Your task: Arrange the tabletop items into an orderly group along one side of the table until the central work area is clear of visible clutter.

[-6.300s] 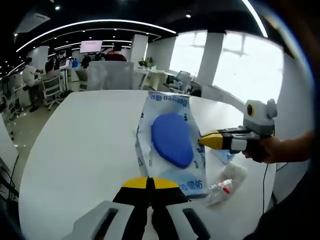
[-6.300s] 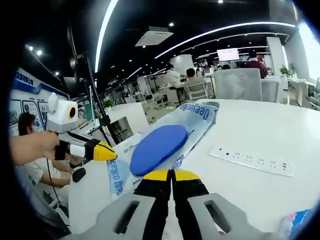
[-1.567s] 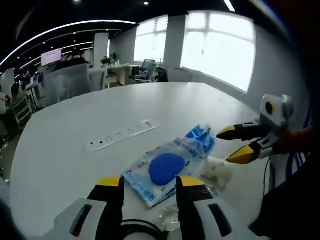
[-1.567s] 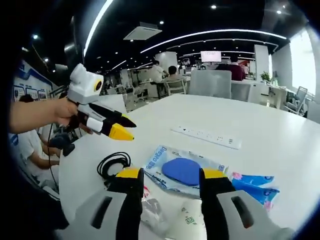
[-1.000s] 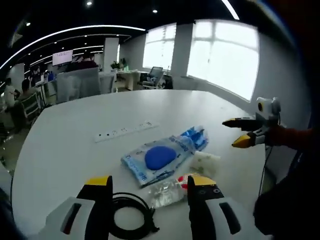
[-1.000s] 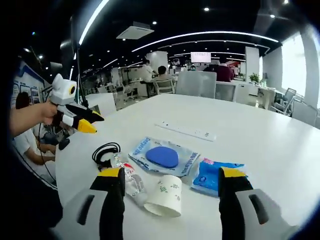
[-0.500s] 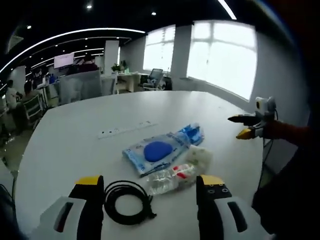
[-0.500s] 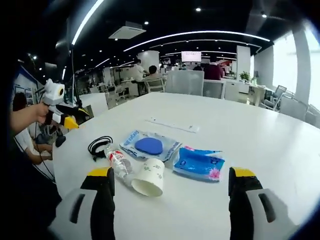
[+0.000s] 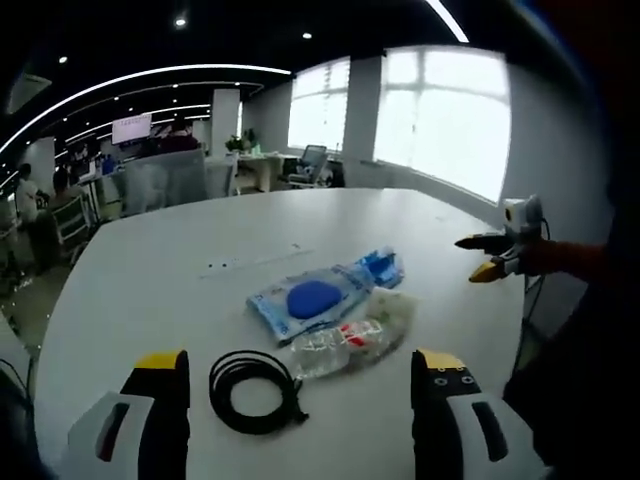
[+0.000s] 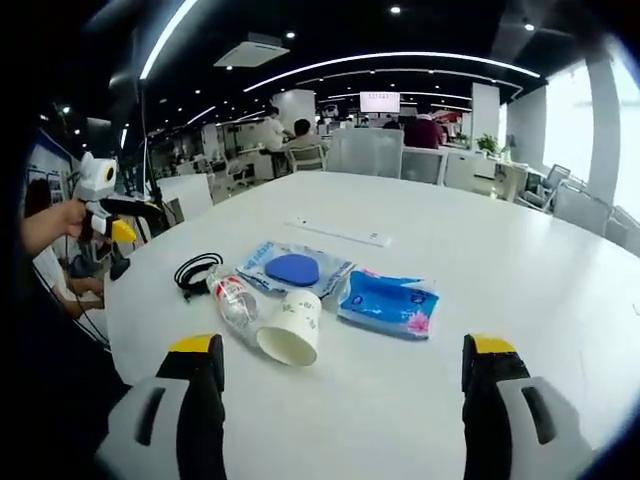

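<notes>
Open-plan office all around, with ceiling light strips, bright windows on one side and people seated at desks further back; a large white table (image 10: 560,300) takes up the foreground. Near its edge the items lie in one close group: a coiled black cable (image 9: 250,390) at one end; just beside it a clear plastic bottle (image 10: 232,298) lying on its side with a red-and-white label; a paper cup (image 10: 290,328) also on its side, its open mouth toward the right gripper view, touching or nearly touching the bottle; a clear packet with a round blue pad (image 10: 292,268) inside, lying flat behind the bottle and cup; a blue wipes pack (image 10: 388,301) flat just beside the packet, at the far end of the row from the cable. Beyond the group, well apart toward the table's middle, a white power strip (image 10: 337,231) lies flat. Left gripper (image 9: 300,400) has its yellow-tipped jaws spread wide, held above the table with the cable and bottle showing between them, touching nothing; it also shows in a hand at the left of the right gripper view. Right gripper (image 10: 345,375) likewise has its jaws spread far apart and bare, the whole group lying ahead of them; in the left gripper view it appears at the right, in a hand past the table edge, yellow tips parted.
</notes>
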{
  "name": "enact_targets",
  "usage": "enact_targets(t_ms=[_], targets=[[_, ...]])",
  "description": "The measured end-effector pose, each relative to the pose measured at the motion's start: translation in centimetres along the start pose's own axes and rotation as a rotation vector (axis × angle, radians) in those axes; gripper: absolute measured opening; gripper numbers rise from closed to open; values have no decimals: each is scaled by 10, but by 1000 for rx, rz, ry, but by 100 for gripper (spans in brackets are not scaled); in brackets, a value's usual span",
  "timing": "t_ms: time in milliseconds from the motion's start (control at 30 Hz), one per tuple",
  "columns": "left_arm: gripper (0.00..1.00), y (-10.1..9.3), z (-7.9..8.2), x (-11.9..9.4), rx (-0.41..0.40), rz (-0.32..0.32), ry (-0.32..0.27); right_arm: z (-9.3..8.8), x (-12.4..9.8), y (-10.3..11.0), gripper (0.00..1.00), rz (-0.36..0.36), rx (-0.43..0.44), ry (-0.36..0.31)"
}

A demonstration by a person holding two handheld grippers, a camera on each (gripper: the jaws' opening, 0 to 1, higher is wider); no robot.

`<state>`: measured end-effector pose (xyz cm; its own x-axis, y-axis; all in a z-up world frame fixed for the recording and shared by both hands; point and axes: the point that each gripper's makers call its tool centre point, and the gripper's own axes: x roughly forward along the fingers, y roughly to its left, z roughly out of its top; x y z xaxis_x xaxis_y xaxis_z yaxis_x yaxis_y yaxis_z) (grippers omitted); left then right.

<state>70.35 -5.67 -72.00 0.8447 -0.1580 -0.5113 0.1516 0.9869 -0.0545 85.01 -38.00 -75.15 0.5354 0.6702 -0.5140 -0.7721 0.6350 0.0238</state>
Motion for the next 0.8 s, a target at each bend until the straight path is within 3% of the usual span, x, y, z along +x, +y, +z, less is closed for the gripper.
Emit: enact_targets(t_ms=[167, 533, 800], targets=[[98, -2, -2, -2, 8, -10, 5, -7, 4, 2, 90, 14, -8, 10], [100, -12, -5, -8, 8, -42, 8, -26, 28, 14, 76, 59, -57, 55], [100, -15, -12, -13, 16, -39, 31, -34, 49, 11, 49, 67, -85, 57]])
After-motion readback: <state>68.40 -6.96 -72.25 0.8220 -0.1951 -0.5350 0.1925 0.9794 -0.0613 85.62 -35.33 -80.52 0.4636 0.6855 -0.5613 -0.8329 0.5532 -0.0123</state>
